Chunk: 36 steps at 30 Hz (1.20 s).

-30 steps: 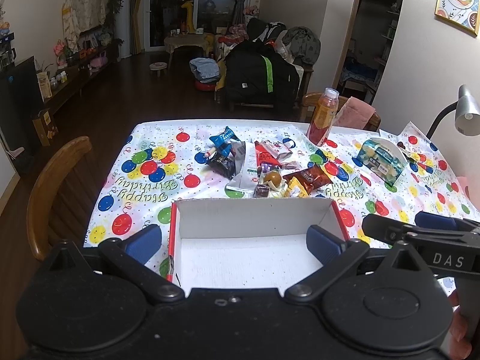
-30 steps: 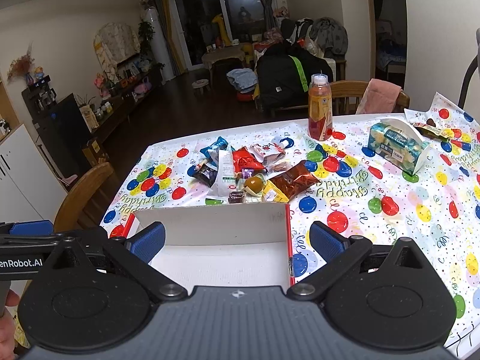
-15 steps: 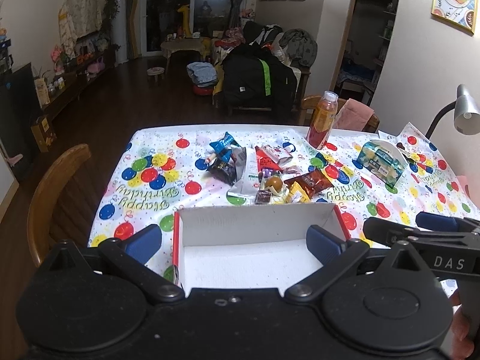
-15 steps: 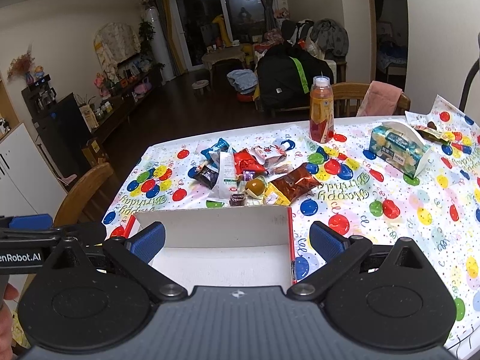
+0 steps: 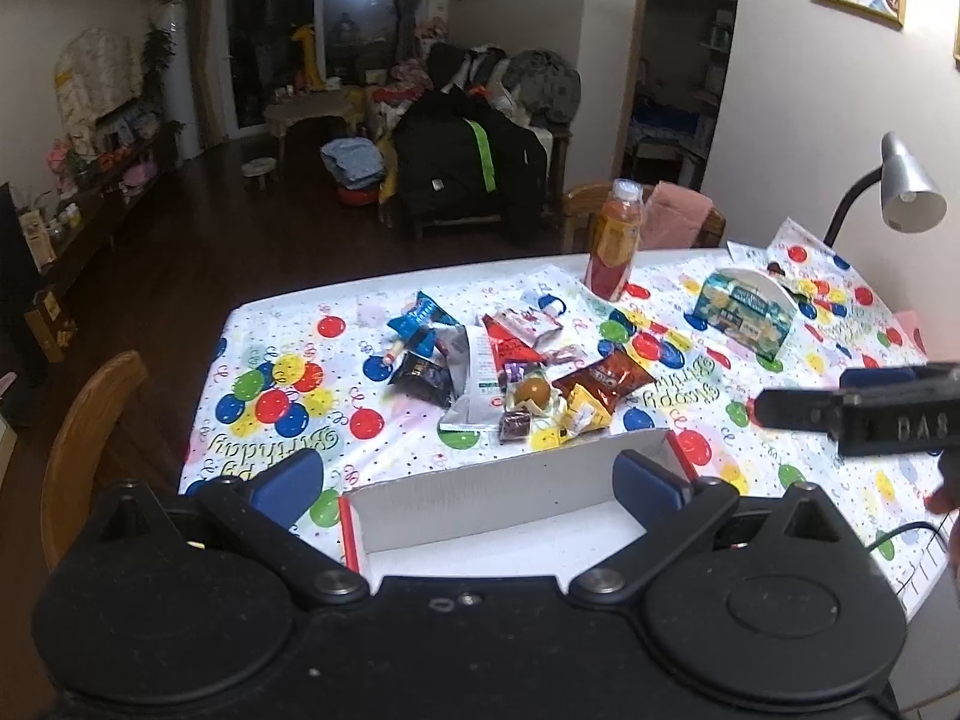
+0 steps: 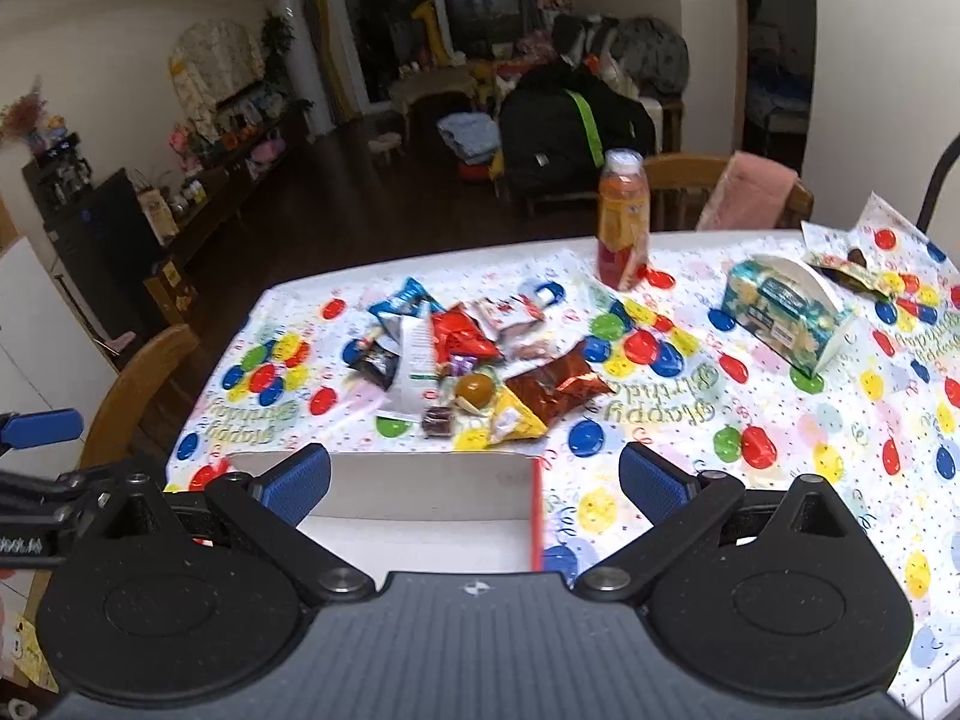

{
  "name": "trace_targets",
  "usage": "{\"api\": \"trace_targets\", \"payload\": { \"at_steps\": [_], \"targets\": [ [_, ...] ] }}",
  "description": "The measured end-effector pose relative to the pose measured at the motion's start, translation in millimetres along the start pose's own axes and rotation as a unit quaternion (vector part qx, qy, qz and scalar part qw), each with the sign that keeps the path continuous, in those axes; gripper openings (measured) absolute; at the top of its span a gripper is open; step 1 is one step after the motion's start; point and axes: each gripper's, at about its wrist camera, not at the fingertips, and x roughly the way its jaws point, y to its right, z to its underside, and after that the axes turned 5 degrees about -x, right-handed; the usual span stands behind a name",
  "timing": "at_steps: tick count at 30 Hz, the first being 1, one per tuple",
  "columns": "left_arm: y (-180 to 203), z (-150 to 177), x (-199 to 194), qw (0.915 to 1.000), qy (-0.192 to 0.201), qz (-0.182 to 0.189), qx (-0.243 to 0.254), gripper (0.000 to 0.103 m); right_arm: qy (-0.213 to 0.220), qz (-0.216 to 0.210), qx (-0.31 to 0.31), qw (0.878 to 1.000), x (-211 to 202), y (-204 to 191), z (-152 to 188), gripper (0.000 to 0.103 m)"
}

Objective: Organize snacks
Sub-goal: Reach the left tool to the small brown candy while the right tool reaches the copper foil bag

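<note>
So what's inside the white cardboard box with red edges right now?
The white cardboard box with red edges shows only bare white floor and walls; no snacks are visible. The left gripper body hides its near part.

A loose pile of snack packets [image 5: 510, 372] lies mid-surface: blue, black, red and brown bags, a yellow wrapper, a round orange sweet. Just in front stands an open, empty white box [image 5: 510, 498] with red edges.

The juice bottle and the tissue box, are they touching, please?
Apart. The right wrist view shows bare tablecloth between the juice bottle and the tissue box.
</note>
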Motion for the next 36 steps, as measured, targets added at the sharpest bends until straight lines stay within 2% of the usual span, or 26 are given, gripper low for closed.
{"api": "trace_targets", "payload": {
  "at_steps": [10, 22, 23, 29, 32, 36],
  "targets": [
    [7, -28, 51, 0.9995, -0.028, 0.01, 0.005, 0.103, -0.047, -0.001, -0.001, 0.999, 54, 40, -41, 0.103],
    [23, -58, 144, 0.9948, -0.101, 0.015, -0.003, 0.102, -0.089, -0.016, -0.03, 0.995, 130, 72, -83, 0.101],
    [23, -60, 152, 0.9942, -0.106, 0.015, -0.005, 0.101, -0.093, -0.016, -0.032, 0.995, 137, 74, -85, 0.099],
    [27, -66, 195, 0.9911, -0.133, -0.006, -0.01, 0.095, -0.128, -0.02, -0.04, 0.991, 181, 89, -93, 0.098],
    [29, -66, 218, 0.9875, -0.157, -0.006, -0.013, 0.091, -0.148, -0.023, -0.04, 0.988, 204, 96, -94, 0.093],
    [32, -64, 246, 0.9835, -0.18, -0.003, -0.015, 0.086, -0.176, -0.023, -0.037, 0.983, 237, 104, -94, 0.08]
  ]
}}
